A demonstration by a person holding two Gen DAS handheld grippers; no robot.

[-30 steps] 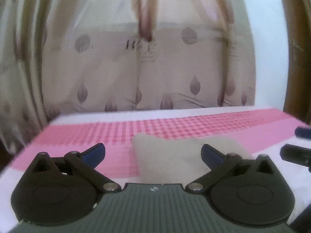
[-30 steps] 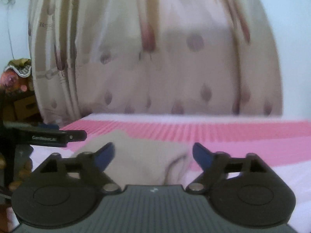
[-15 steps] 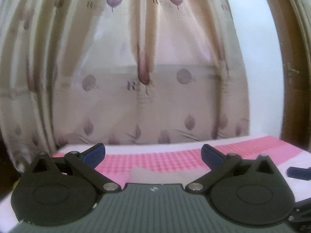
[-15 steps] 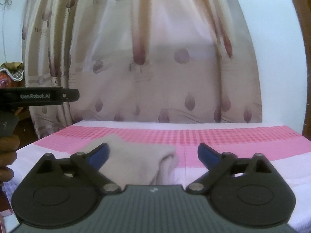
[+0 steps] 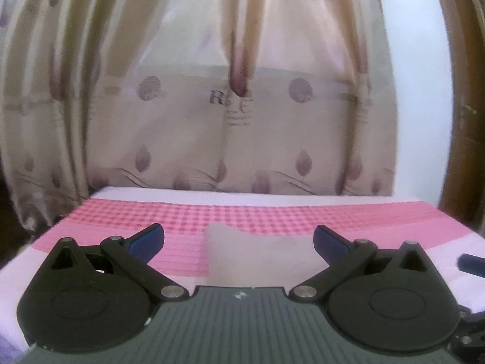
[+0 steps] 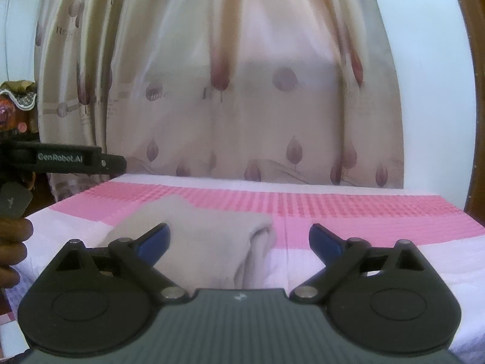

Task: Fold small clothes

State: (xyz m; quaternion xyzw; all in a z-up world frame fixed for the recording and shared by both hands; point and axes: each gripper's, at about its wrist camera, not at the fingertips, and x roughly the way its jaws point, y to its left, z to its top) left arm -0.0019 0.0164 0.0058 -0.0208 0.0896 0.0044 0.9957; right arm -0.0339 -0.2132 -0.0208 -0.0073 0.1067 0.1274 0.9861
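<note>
A small beige garment (image 5: pixel 257 254) lies folded flat on the pink checked cloth (image 5: pixel 188 221). In the left wrist view my left gripper (image 5: pixel 238 238) hangs open just in front of it, nothing between the blue pads. In the right wrist view the same beige garment (image 6: pixel 206 242) shows a thick folded edge on its right side. My right gripper (image 6: pixel 239 238) is open above its near end, holding nothing. The left gripper's black body (image 6: pixel 66 159) reaches in from the left, held by a hand (image 6: pixel 12 251).
A beige curtain (image 5: pixel 236 115) with purple leaf prints hangs behind the table's far edge. A brown wooden frame (image 5: pixel 460 97) stands at the right. Cluttered shelving (image 6: pixel 16 109) sits at the far left. The right gripper's blue tip (image 5: pixel 471 264) shows at the left view's right edge.
Both grippers drew back from the garment and tilted up then settled; the cloth lies released. The right gripper's jaws widened slightly.
</note>
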